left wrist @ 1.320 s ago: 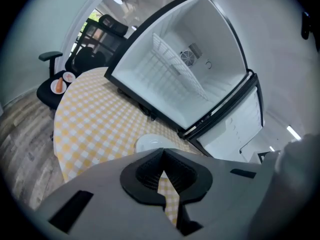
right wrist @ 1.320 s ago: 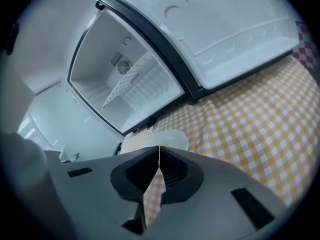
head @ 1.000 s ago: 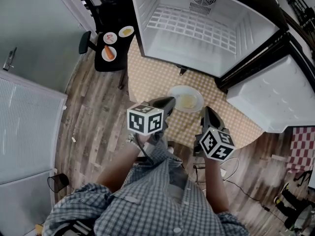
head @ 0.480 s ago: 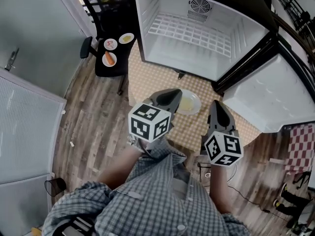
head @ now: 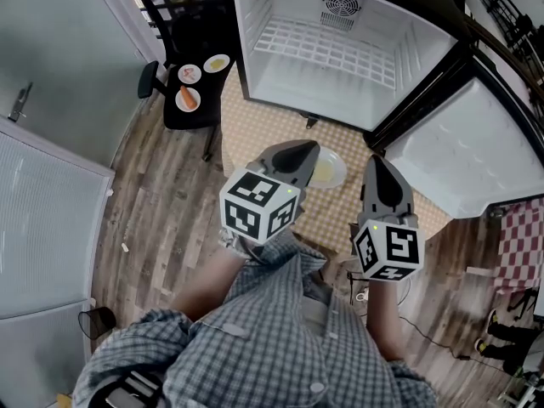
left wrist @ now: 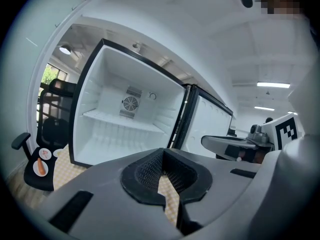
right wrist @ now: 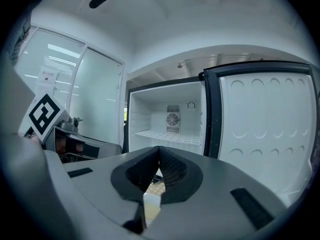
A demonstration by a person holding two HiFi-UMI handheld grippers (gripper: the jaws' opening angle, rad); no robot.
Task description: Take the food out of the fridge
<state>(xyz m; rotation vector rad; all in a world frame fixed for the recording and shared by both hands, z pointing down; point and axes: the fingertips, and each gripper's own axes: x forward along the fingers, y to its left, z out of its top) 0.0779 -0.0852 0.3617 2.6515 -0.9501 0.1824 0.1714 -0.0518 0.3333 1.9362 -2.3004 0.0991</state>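
- On the checkered bench point(head: 255, 134), just in front of the open fridge point(head: 255, 24), sits a white plate point(head: 342, 170) with a pale yellow food point(head: 324, 173) on it. It is already outside the fridge.
- Both grippers hang above that plate, and in the head view it shows in the gap between them. It lies at about 4 o'clock from the tip of the left gripper point(head: 306, 149) and at 9 o'clock from the tip of the right gripper point(head: 376, 161).
- Being round, the plate offers no long axis to line up with. The left gripper looks slightly nearer, since its body overlaps the plate's left edge.
- Fingers point(left wrist: 145, 174) of the left gripper are pressed together with nothing between them. The right gripper's fingers point(right wrist: 172, 171) are likewise together and empty.
- At 10 o'clock from the grippers, a black chair point(head: 189, 116) carries three small plates point(head: 189, 98) of food.
- Inside the fridge, the wire shelf point(head: 327, 45) and floor look bare, so the task seems nearly done.
- Hidden: the plate's left part lies behind the left gripper, and neither gripper view shows the plate. What the foods are is hard to tell.
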